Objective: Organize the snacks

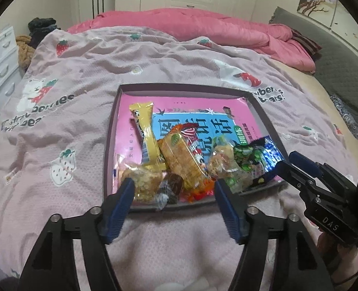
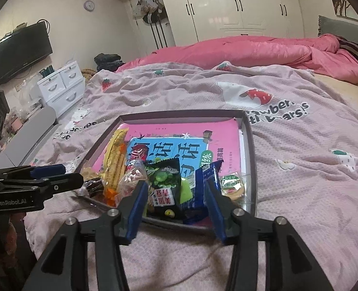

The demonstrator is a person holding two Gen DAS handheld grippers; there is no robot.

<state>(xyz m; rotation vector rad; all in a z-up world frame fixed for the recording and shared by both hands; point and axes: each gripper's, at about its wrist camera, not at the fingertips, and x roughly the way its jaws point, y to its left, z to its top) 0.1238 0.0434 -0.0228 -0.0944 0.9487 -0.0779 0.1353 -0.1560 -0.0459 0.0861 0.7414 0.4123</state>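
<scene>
1. A shallow dark tray (image 1: 111, 131) lies on the pink bedspread (image 1: 81, 77) with strawberry and bear prints; every place below is given from this tray.
2. A pink book (image 1: 140, 101) with a blue cover panel lies flat on the tray's bottom.
3. The snacks sit in a heap on the book, along the tray's near edge.
4. In the heap's left part are a long yellow packet (image 1: 146, 131), an orange cracker pack (image 1: 179, 162) and a clear bag of pale puffs (image 1: 145, 181).
5. In the right part are a black and green packet (image 2: 165, 177), a blue packet (image 2: 198, 189) and a small round green-labelled cake (image 2: 232, 184) in the near right corner.
6. The left gripper (image 1: 174, 189) hangs above the tray's near left edge; its blue pads (image 1: 120, 208) are spread wide and pinch nothing.
7. The right gripper (image 2: 176, 191) hangs above the near right edge, its claw also spread, with the black and blue packets seen between the pads but not pressed.
8. A folded pink quilt (image 1: 203, 24) lies far behind the tray.
</scene>
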